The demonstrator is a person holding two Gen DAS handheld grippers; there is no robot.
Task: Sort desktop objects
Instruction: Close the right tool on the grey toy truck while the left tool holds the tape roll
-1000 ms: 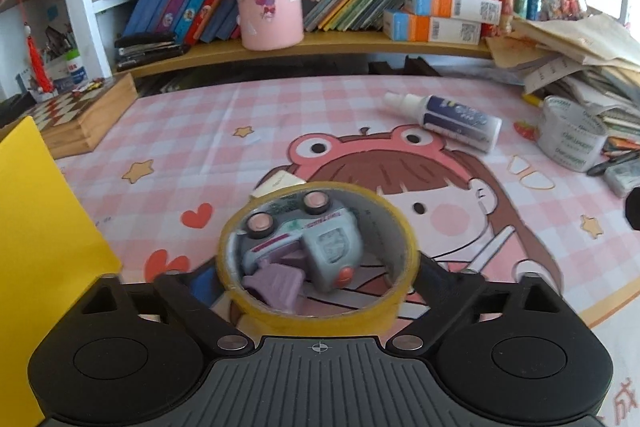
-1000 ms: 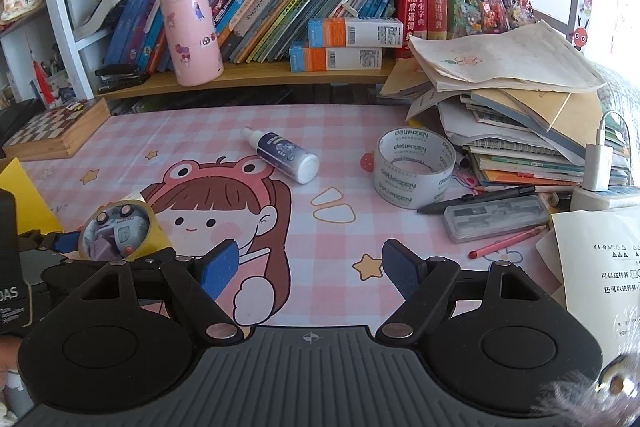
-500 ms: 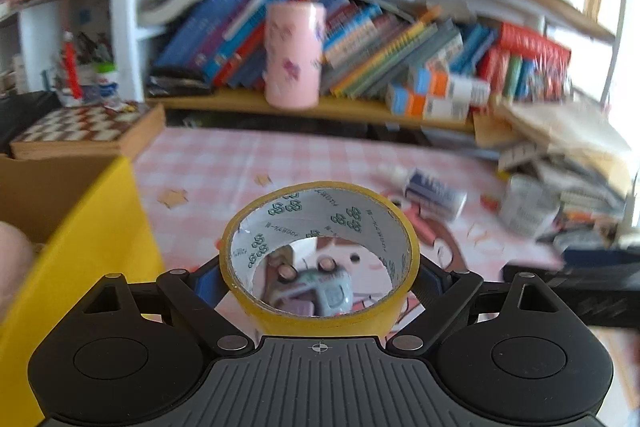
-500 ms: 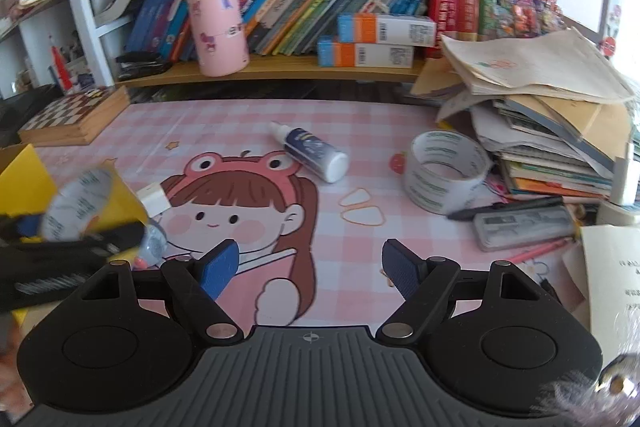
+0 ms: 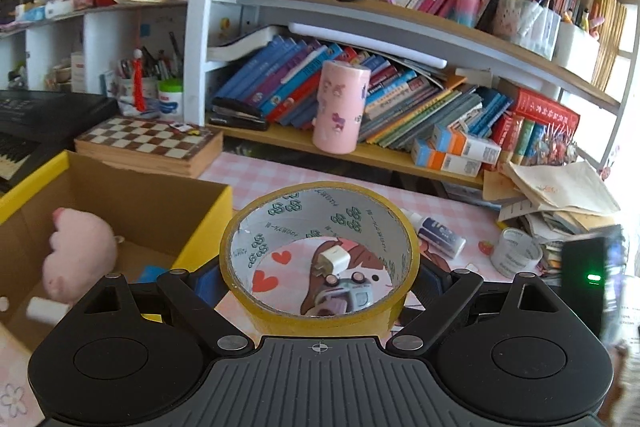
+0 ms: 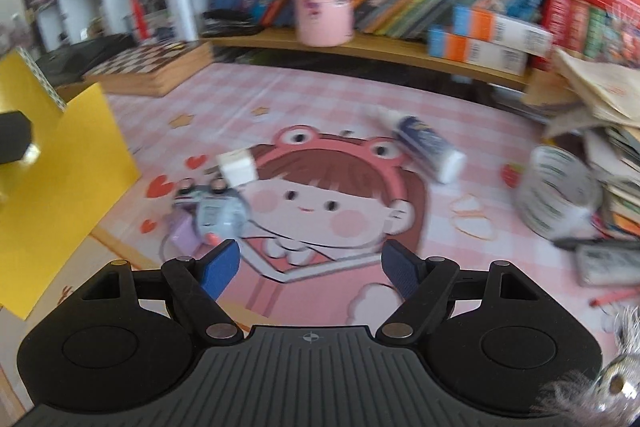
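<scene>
My left gripper (image 5: 320, 279) is shut on a yellow tape roll (image 5: 312, 207), held in the air beside the right wall of a yellow cardboard box (image 5: 204, 227). A pink plush (image 5: 80, 255) lies in the box. Seen through the roll, a toy car (image 5: 354, 293) and a white charger cube (image 5: 334, 261) lie on the pink mat below. My right gripper (image 6: 311, 267) is open with nothing between its blue pads (image 6: 220, 269). It hovers low over the mat, with the toy car (image 6: 216, 211) and the cube (image 6: 238, 167) just ahead to the left. The right view is blurred.
A glue bottle (image 6: 428, 147) and a clear tape roll (image 6: 560, 195) lie on the mat to the right. Piled papers and books (image 5: 560, 195) crowd the right edge. A chessboard box (image 5: 152, 143) and a pink tin (image 5: 340, 107) stand at the back under the bookshelf.
My left gripper has lifted the yellow tape roll off the mat and carried it up and left, beside the box. My right gripper has swung left and lower, nearer the toy car.
</scene>
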